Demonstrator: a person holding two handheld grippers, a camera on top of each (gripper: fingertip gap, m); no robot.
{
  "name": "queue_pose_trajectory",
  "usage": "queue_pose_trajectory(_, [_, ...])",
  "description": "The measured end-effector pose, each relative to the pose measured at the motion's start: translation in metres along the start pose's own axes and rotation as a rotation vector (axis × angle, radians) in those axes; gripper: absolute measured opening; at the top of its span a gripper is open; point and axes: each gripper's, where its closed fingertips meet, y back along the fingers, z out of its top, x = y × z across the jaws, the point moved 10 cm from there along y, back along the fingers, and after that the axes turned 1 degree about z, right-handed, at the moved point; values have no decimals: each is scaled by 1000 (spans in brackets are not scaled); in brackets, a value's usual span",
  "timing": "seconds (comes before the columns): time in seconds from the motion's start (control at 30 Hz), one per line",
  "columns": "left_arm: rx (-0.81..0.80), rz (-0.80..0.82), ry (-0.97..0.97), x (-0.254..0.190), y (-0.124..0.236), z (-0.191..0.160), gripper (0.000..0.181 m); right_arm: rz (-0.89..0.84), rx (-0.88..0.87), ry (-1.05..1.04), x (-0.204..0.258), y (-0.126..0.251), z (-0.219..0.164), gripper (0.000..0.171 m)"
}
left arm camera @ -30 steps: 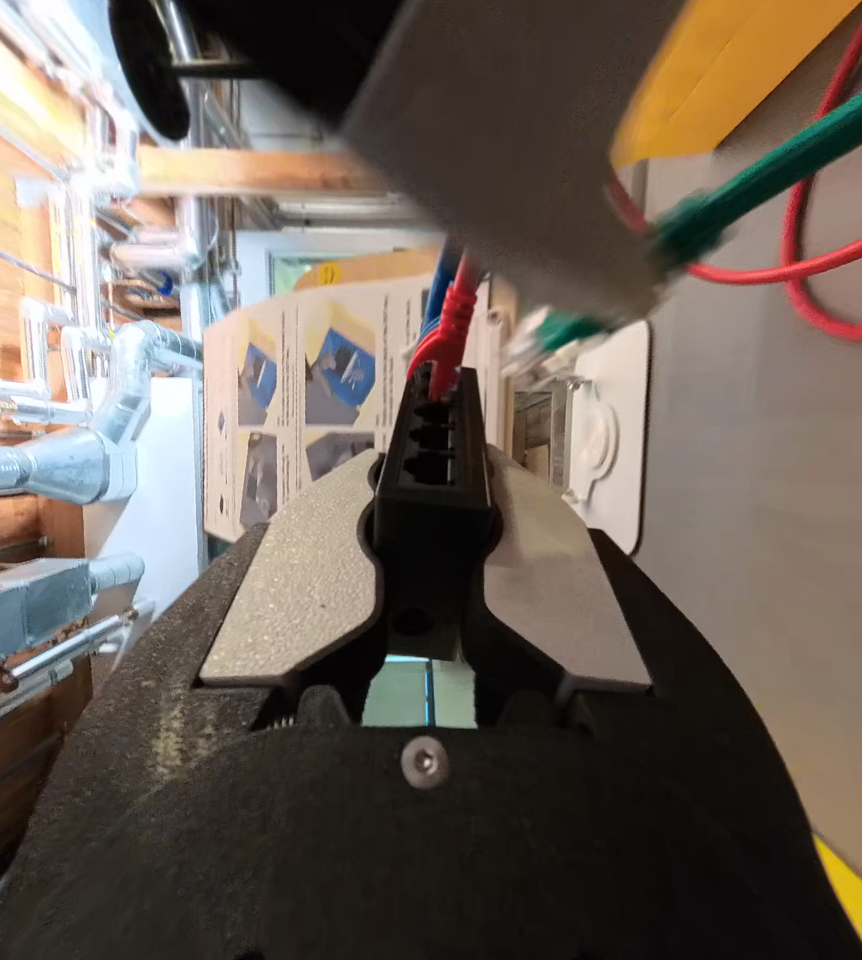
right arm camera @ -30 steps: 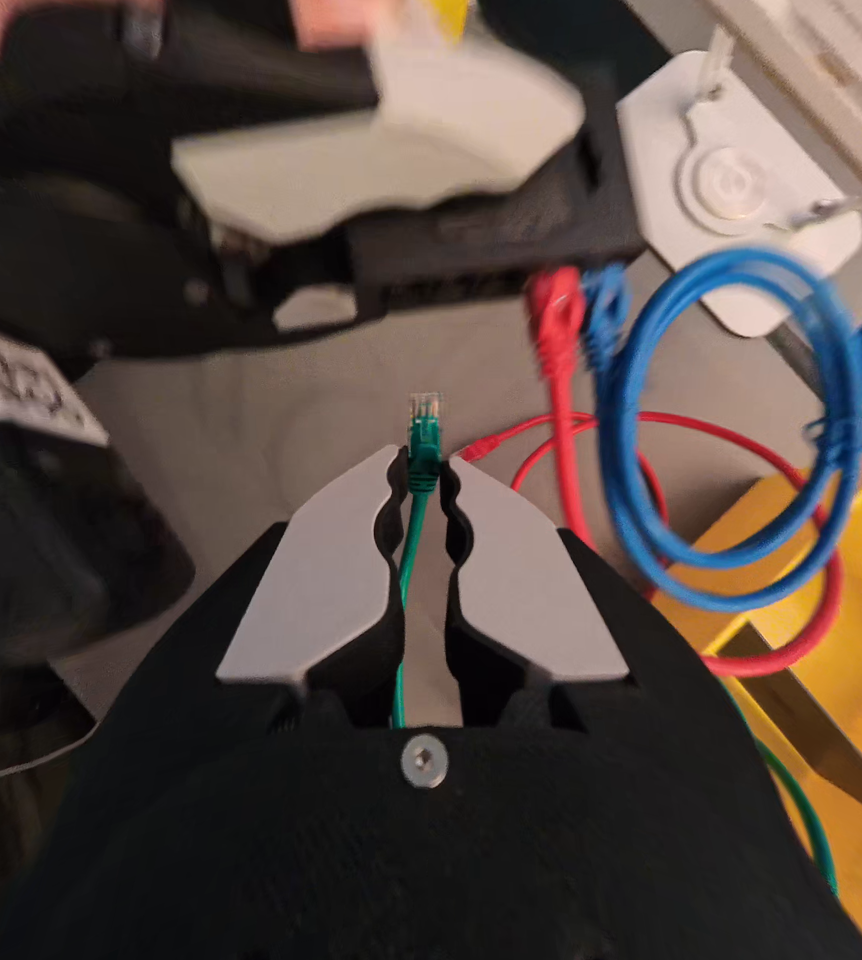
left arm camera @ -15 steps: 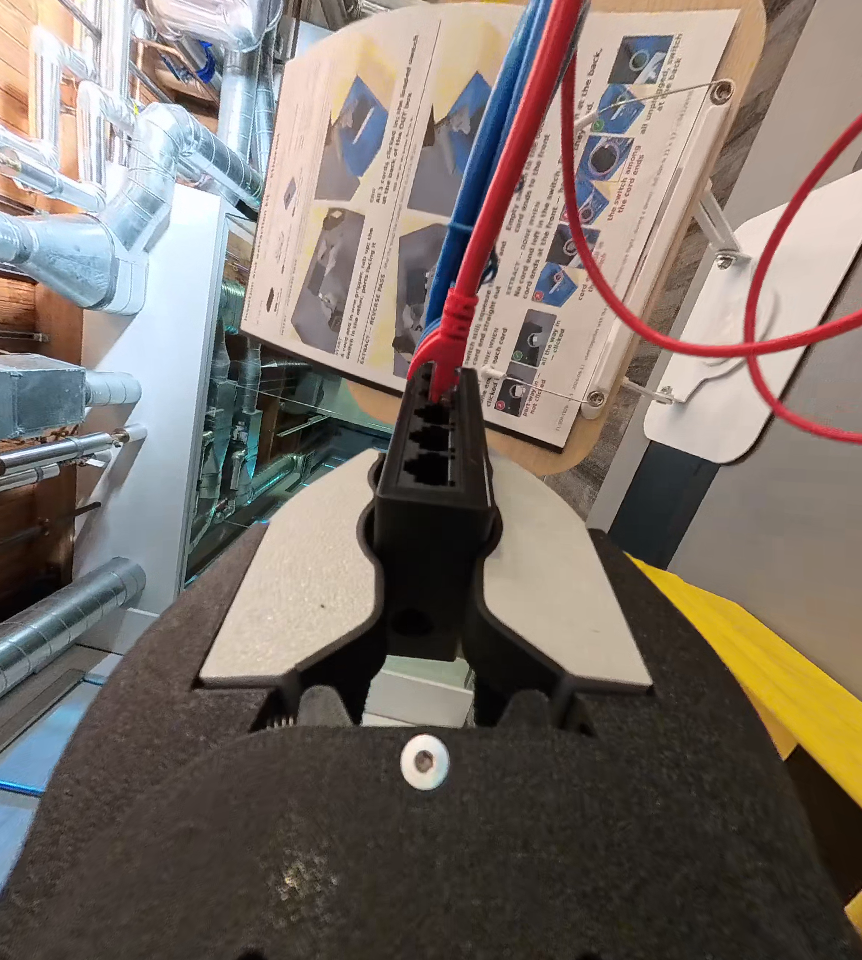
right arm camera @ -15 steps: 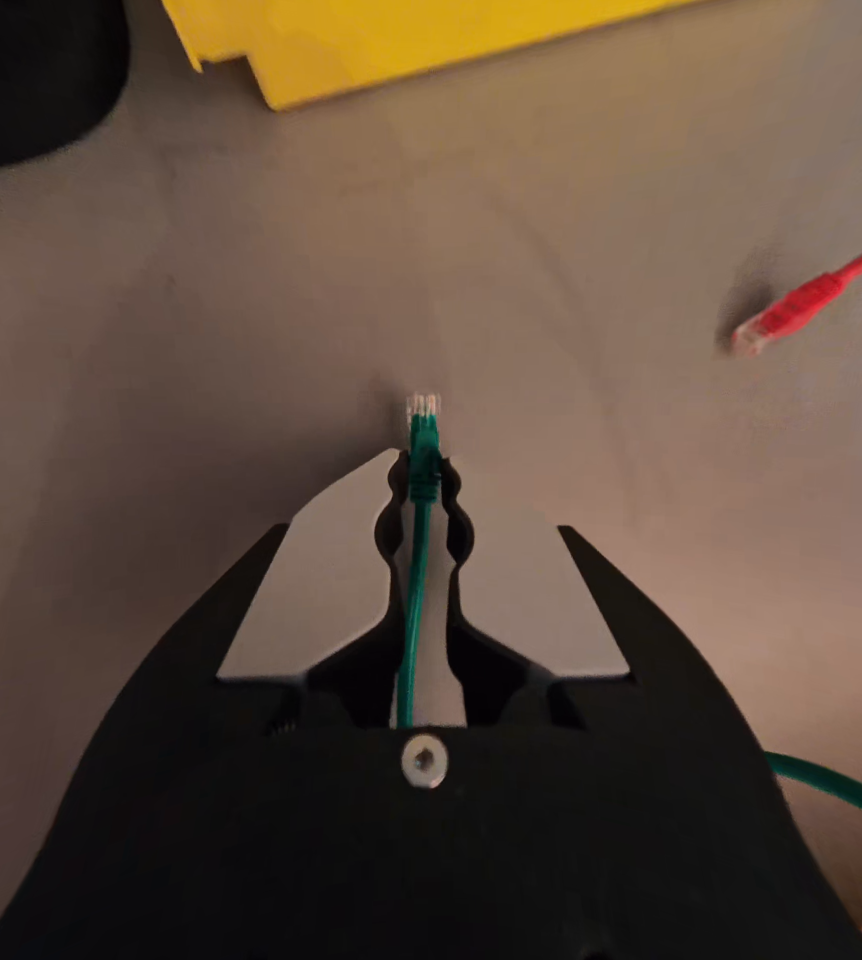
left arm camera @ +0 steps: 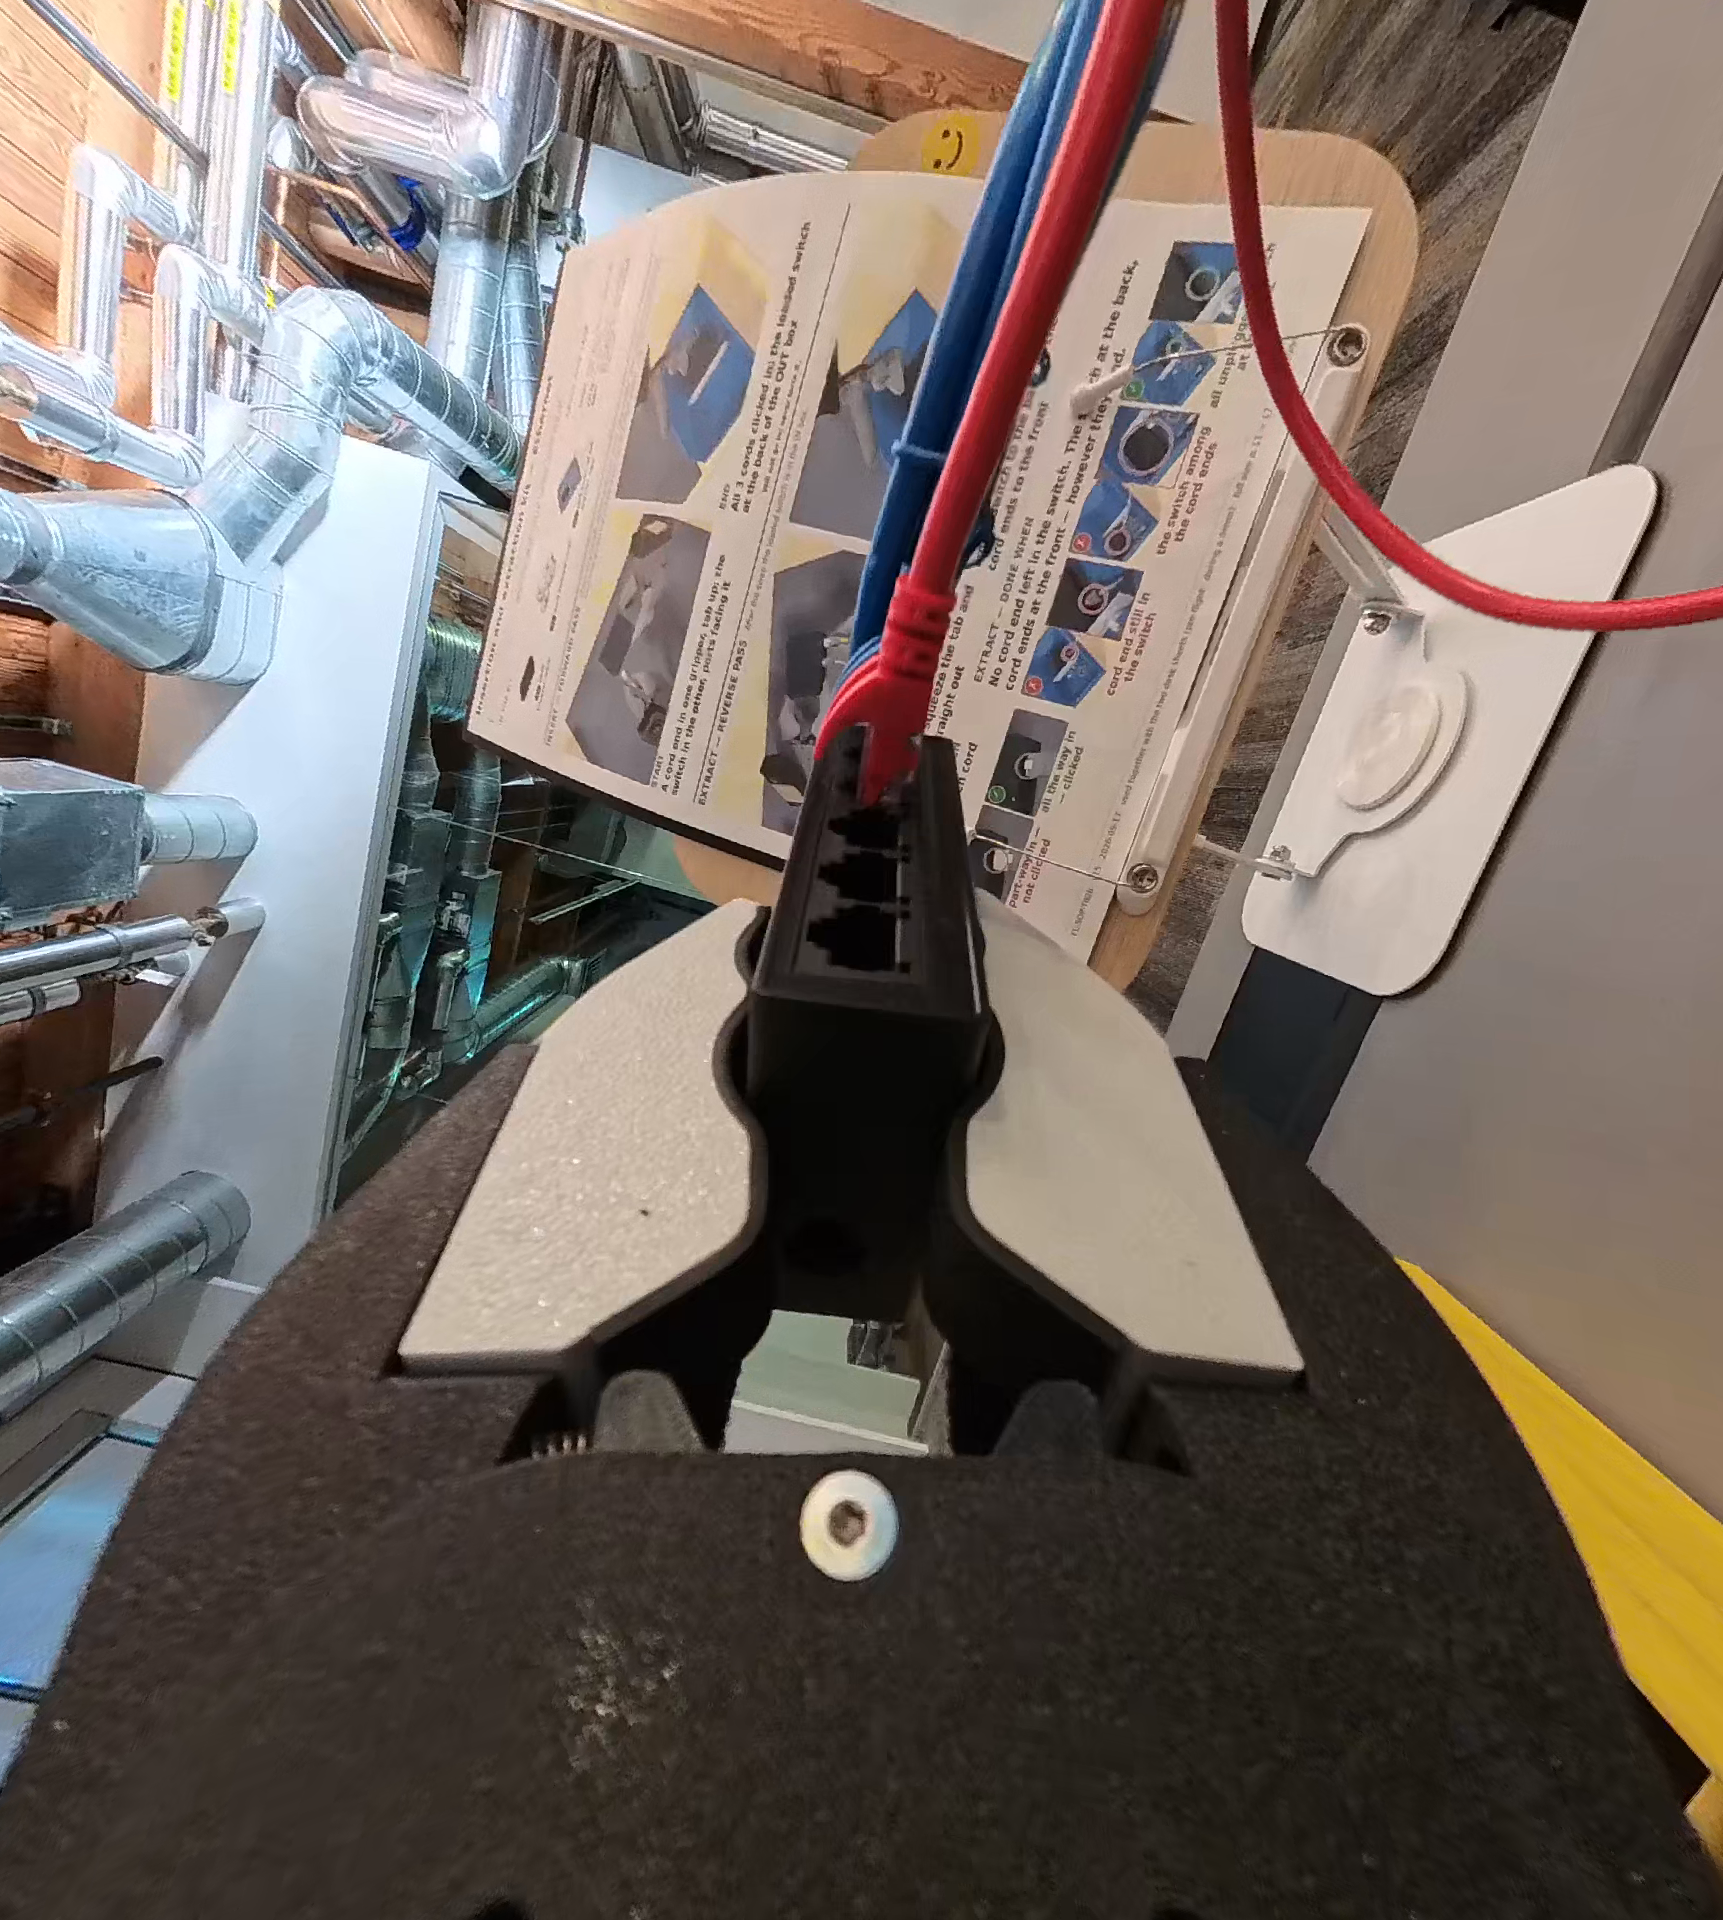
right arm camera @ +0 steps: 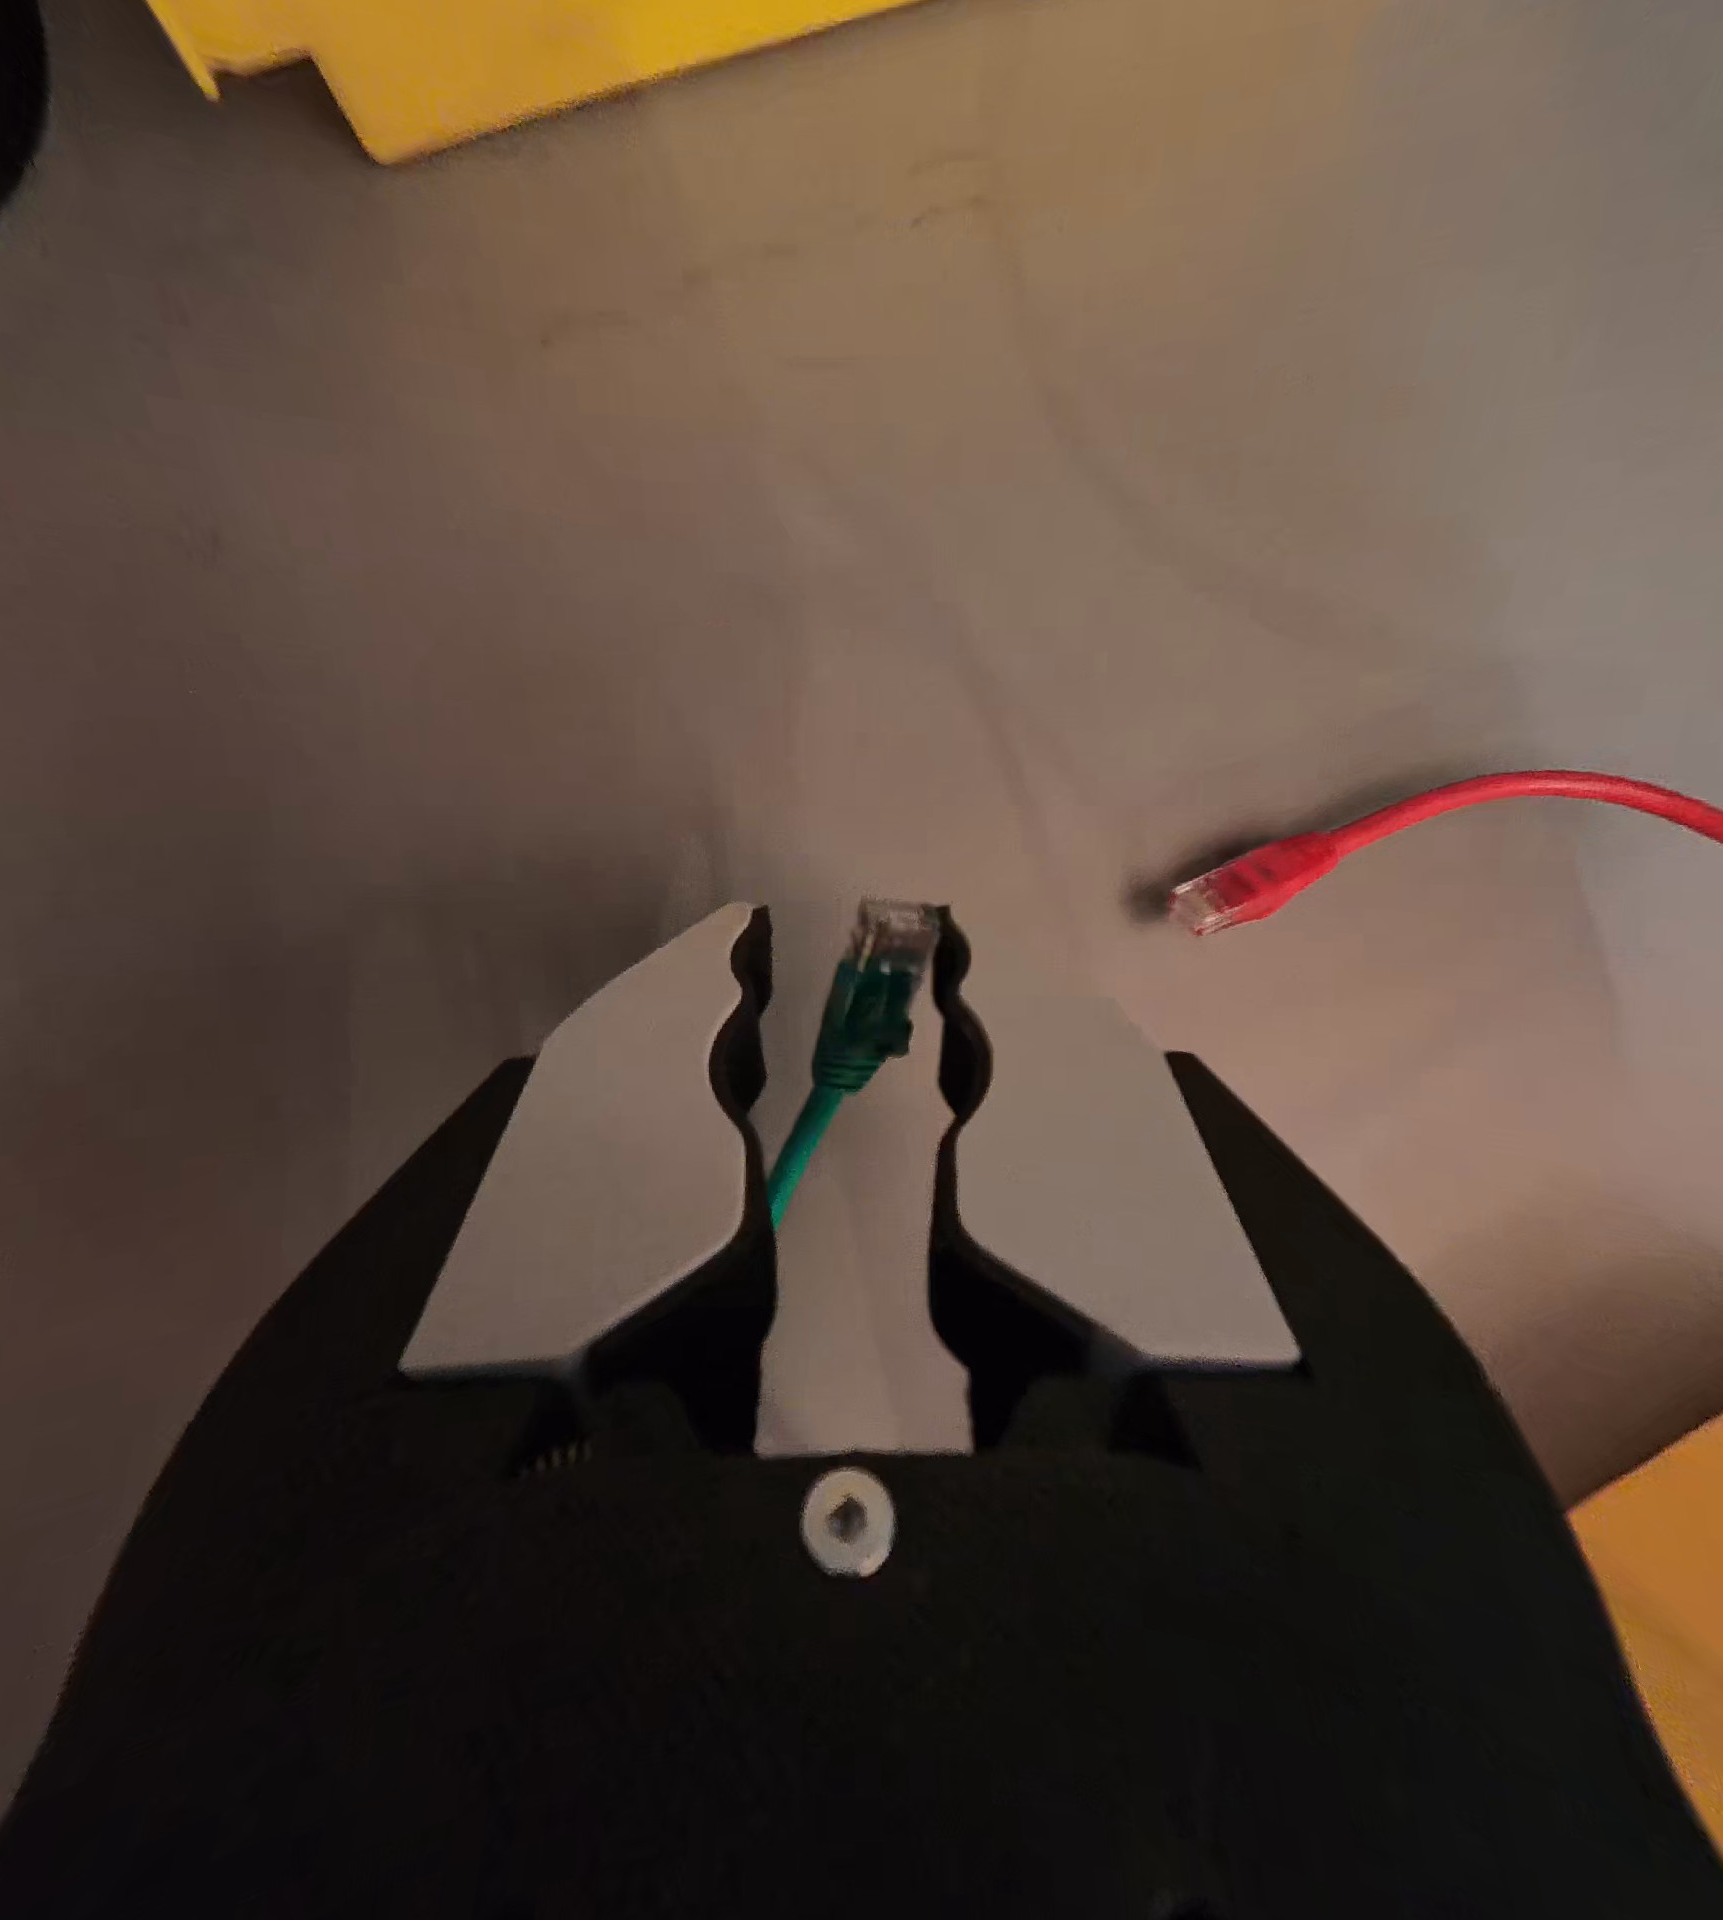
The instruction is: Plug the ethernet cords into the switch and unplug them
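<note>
Switch clamped in the left claw, green plug loose between the parted fingers of the right

Left claw grips the black switch by its sides, port face up toward the camera; a red cord is plugged into a far port with a blue cord just behind it, while the three nearest ports show empty, and an instruction sheet on a board stands behind. Right claw stands narrowly parted over the grey tabletop, and the green cord lies tilted in the gap, its clear plug tip near the right finger; whether it touches either finger I cannot tell. Red cord's free plug lies on the tabletop off to the right, apart from the claw, with yellow bins at the edges
</note>
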Motion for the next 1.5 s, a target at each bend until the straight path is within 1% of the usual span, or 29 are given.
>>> queue_pose_trajectory(0.1, [-7,1,8,1,1,1,30,-45,-17,-34,0,17,4,39])
queue_pose_trajectory(0.23, [-8,3,15,3,2,1,30,-155,-64,-94,-2,36,10,40])
queue_pose_trajectory(0.37, [-15,6,25,5,3,1,30,-179,-145,-125,-6,46,13,40])
queue_pose_trajectory(0.43, [-17,10,32,6,4,0,31,-211,-172,-130,-9,59,11,40])
queue_pose_trajectory(0.57, [-22,14,44,9,6,-1,31,-314,-279,-171,-10,104,1,40])
queue_pose_trajectory(0.67, [-23,15,49,9,6,-1,30,-435,-370,-281,-8,147,-16,39])
queue_pose_trajectory(0.73, [-23,13,52,9,6,0,30,-488,-355,-403,-4,166,-34,37])
queue_pose_trajectory(0.77, [-24,12,51,9,6,0,30,-506,-321,-470,-2,170,-44,37])
queue_pose_trajectory(0.83, [-29,10,53,9,6,2,30,-530,-245,-563,5,164,-63,37])
queue_pose_trajectory(0.93, [-40,9,62,9,7,5,31,-505,-145,-643,13,128,-77,36])
queue_pose_trajectory(1.0, [-52,5,69,9,8,7,30,-467,-10,-673,14,101,-79,35])
queue_pose_trajectory(1.03, [-58,3,72,9,8,8,31,-474,45,-683,12,91,-77,34])
queue_pose_trajectory(1.07, [-66,1,78,9,9,9,30,-482,70,-690,8,83,-73,33])
queue_pose_trajectory(1.13, [-77,-1,90,10,10,10,30,-453,55,-707,-2,65,-66,22])
queue_pose_trajectory(1.2, [-87,-2,102,11,11,10,30,-421,117,-757,-12,49,-69,21])
queue_pose_trajectory(1.27, [-97,-4,128,14,13,8,30,-382,73,-830,-20,40,-73,19])
queue_pose_trajectory(1.37, [-113,-8,171,18,14,5,30,-423,-21,-919,-33,40,-78,17])
queue_pose_trajectory(1.43, [-123,-14,198,19,14,3,30,-449,-140,-963,-41,55,-75,17])
queue_pose_trajectory(1.5, [-134,-21,219,19,14,1,30,-501,-225,-961,-48,75,-72,8])
